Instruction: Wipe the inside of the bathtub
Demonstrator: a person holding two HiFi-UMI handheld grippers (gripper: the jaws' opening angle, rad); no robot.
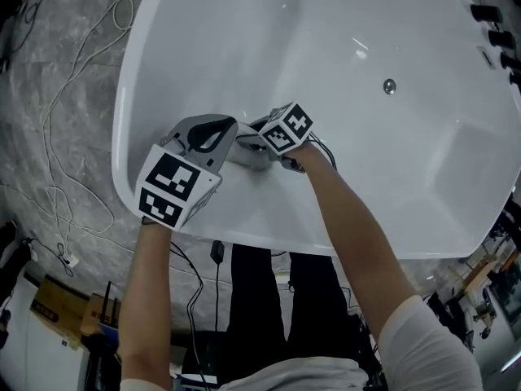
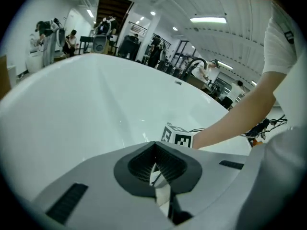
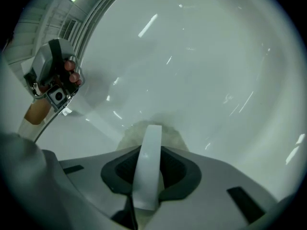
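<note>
1 white oval bathtub (image 1: 391, 186) w/ 1 small round metal drain (image 1: 390, 86) in its bottom sits on a grey stone-look floor (image 1: 49, 72), where thin white cables (image 1: 57, 129) lie loose; 2 grippers are side by side at the tub's near inner wall, just below the rim. The right gripper (image 1: 259, 147) has its jaws clamped on 1 flat white strip (image 3: 147, 166), and beyond it 1 pale grey fuzzy pad (image 3: 173, 137) is pressed against the tub wall. The left gripper (image 1: 230, 134), just beside it, has its jaws closed together w/ nothing clearly between them.
</note>
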